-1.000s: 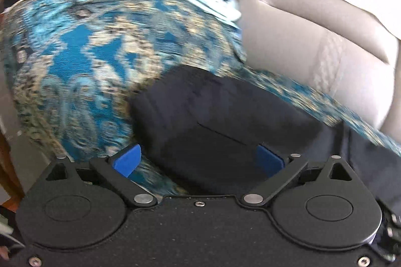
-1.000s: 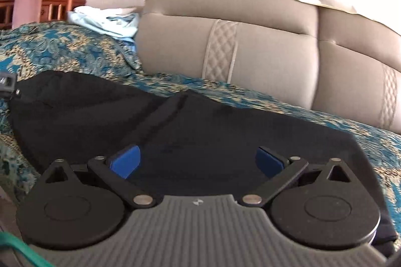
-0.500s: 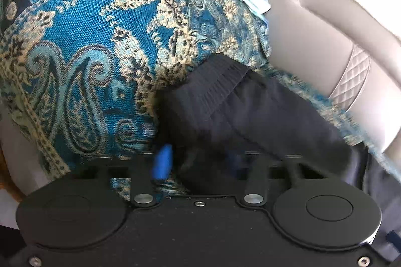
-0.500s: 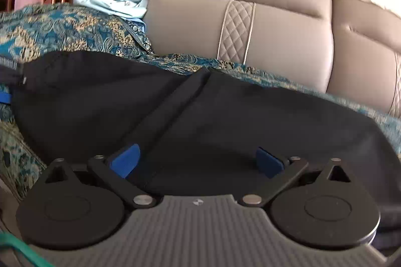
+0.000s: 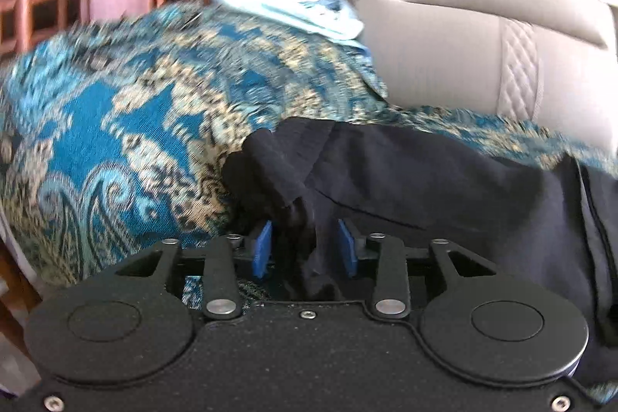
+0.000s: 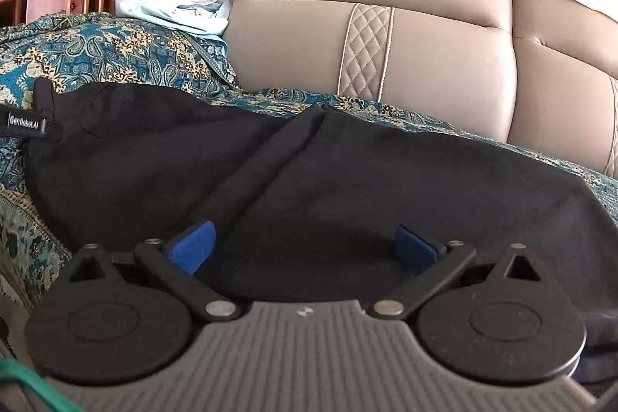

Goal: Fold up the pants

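Black pants (image 6: 347, 180) lie spread across a sofa seat that is draped in a blue and gold paisley throw (image 5: 135, 126), with the tan leather backrest (image 6: 425, 64) rising behind them. A pale blue garment (image 6: 181, 12) sits bunched on the throw near the backrest, apart from the pants.

In the left wrist view, the left hand-held gripper (image 5: 305, 249) has its two blue pads (image 5: 262, 249) drawn close together, with a bunched fold at one end of the pants pinched between them. Cloth rises in a crumpled ridge just beyond the pads, so the hold appears to take in several layers.

In the right wrist view, the right hand-held gripper (image 6: 305, 251) hangs over the broad middle of the pants with its blue pads (image 6: 191, 251) spread wide apart. Nothing is between them; dark cloth lies below and ahead. The left hand-held gripper's black body is visible at the far left edge of this view, at the end of the pants.

Risks from here, as a judgement: the left pinch is on a small, wrinkled bunch, so lifting or pulling could let a layer slip out, leaving the fold uneven. A hard pull might also drag the loose throw along with the pants. If the right hand-held gripper closes where it is, it may catch only the top layer, or the throw underneath.
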A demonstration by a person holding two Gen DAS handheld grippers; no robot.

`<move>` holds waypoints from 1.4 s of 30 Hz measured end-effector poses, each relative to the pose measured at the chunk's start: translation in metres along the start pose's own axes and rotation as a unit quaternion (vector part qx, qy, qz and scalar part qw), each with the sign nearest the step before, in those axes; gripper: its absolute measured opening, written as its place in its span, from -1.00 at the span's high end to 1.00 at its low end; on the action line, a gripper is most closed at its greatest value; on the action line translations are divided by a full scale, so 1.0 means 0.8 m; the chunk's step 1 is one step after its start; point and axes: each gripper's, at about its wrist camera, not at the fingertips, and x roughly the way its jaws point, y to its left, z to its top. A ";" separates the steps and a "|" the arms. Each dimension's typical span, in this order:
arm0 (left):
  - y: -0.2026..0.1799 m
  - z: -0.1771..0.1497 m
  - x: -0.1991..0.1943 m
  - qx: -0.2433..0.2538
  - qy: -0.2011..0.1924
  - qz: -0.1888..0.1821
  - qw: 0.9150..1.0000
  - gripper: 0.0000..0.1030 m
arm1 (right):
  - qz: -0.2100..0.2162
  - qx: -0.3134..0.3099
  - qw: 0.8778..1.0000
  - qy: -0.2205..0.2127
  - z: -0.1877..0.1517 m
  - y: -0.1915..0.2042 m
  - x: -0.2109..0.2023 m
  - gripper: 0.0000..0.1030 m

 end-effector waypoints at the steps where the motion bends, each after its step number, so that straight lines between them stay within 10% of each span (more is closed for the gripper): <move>1: 0.006 0.001 0.003 -0.018 0.007 0.004 1.000 0.30 | 0.000 0.000 1.000 0.000 0.001 0.000 0.001 -1.00; 10: 0.048 0.011 0.046 -0.147 0.058 -0.013 0.987 0.02 | -0.001 -0.001 1.000 0.001 0.002 0.001 0.002 -1.00; 26: 0.032 0.019 0.069 -0.142 0.056 -0.027 0.988 -0.51 | 0.001 -0.001 1.000 0.001 0.001 0.002 0.003 -1.00; 35: 0.039 0.021 0.070 -0.173 0.053 -0.015 0.983 -0.22 | 0.012 -0.002 1.000 0.025 0.012 -0.002 0.005 -1.00; 42: 0.055 0.020 0.056 -0.206 0.047 -0.022 0.977 0.55 | 0.044 0.000 0.997 0.068 0.050 -0.024 0.017 -1.00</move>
